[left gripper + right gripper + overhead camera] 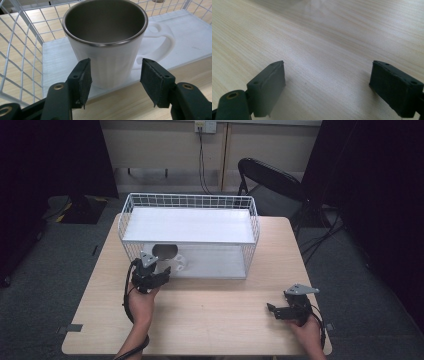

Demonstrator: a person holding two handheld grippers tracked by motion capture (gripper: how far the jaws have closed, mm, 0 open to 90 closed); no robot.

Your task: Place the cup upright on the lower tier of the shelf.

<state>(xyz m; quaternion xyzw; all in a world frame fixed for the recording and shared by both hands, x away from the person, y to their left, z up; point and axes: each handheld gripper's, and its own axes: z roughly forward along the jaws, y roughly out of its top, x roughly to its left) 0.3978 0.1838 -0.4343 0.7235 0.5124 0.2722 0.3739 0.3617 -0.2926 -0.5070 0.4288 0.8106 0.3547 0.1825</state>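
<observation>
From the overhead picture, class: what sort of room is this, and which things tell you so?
Probably a lab or test room set up for recording, not a home: dark curtains flank a bare wooden table, a folding chair stands behind it, and cables run from a wall socket.

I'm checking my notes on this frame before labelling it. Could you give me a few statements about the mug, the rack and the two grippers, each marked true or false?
1. The mug stands upright on the lower shelf of the white wire rack. True.
2. The left gripper is clamped on the mug's handle. False: its jaws stand open on either side of the mug's body, and the handle is off to one side.
3. The right gripper is open over bare table. True.
4. The mug holds a spoon. False: its metal-lined inside looks empty.
5. The rack's upper shelf carries a plate. False: it is bare.
</observation>
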